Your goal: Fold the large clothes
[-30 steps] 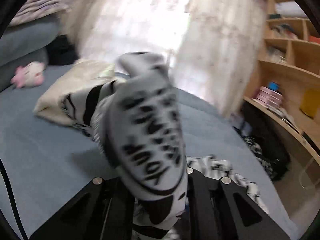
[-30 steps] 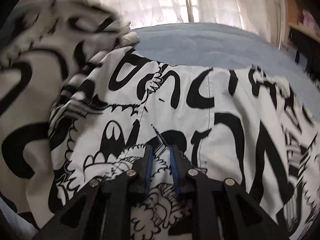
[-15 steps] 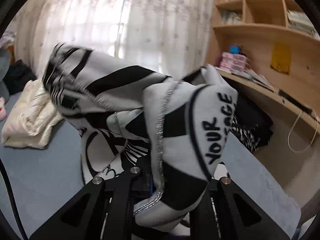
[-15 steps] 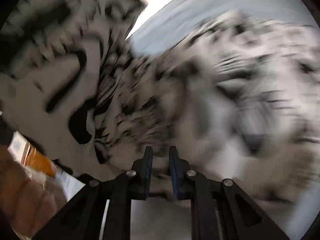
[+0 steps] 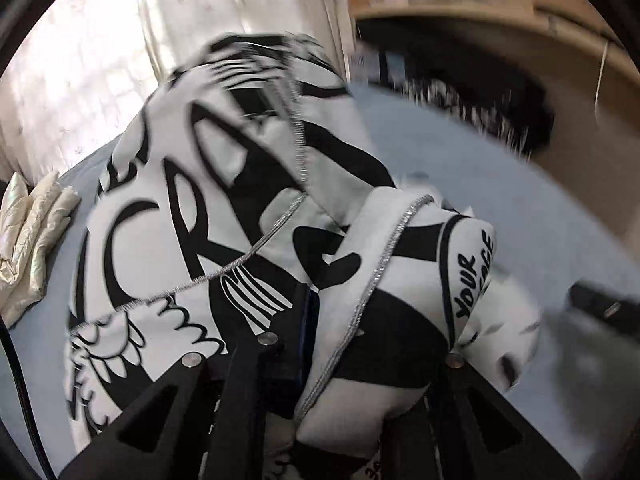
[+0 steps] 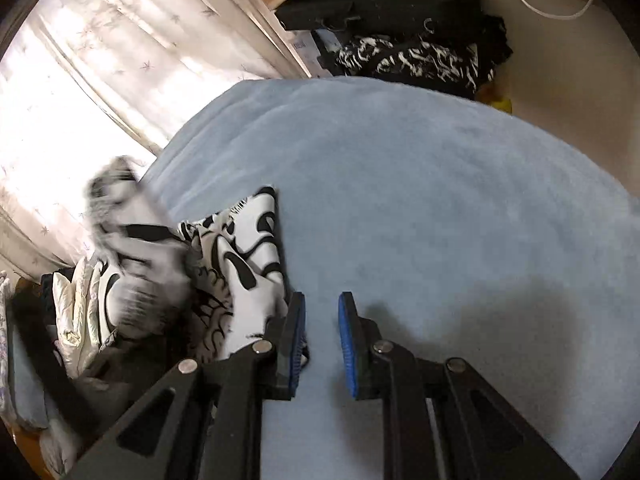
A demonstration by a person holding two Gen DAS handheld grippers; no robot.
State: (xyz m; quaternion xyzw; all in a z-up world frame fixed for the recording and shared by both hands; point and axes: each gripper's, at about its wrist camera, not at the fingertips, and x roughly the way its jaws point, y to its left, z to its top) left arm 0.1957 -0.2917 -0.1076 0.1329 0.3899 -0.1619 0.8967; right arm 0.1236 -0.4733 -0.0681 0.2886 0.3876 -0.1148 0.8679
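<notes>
Black-and-white printed garment (image 5: 192,216) is bunched in my left gripper (image 5: 316,344), lifted above the blue bed cover (image 5: 460,184); the fabric hides the fingertips, but it hangs from between them, so I read it as clamped on the cloth. The piece with silver trim and "YOUR" lettering drapes over the right finger. My right gripper (image 6: 321,320) has its blue pads (image 6: 347,320) a narrow gap apart with nothing between them; it sits over bare cover (image 6: 420,184), with the garment's edge (image 6: 256,240) just beside its left finger.

To do this step well, I think: keep the left grip firm, find a free hem or corner with the right instead of a bunched middle, then pull the two apart so the cloth spreads flat on the cover before any fold. Grabbing several layers would lock in the tangle.

Versus a second ago: the right gripper was closed down on the printed fabric, now it is let go and off to the side. The left view has swung from the curtain toward the shelves. A cream jacket (image 5: 32,240) lies at the cover's left edge.
</notes>
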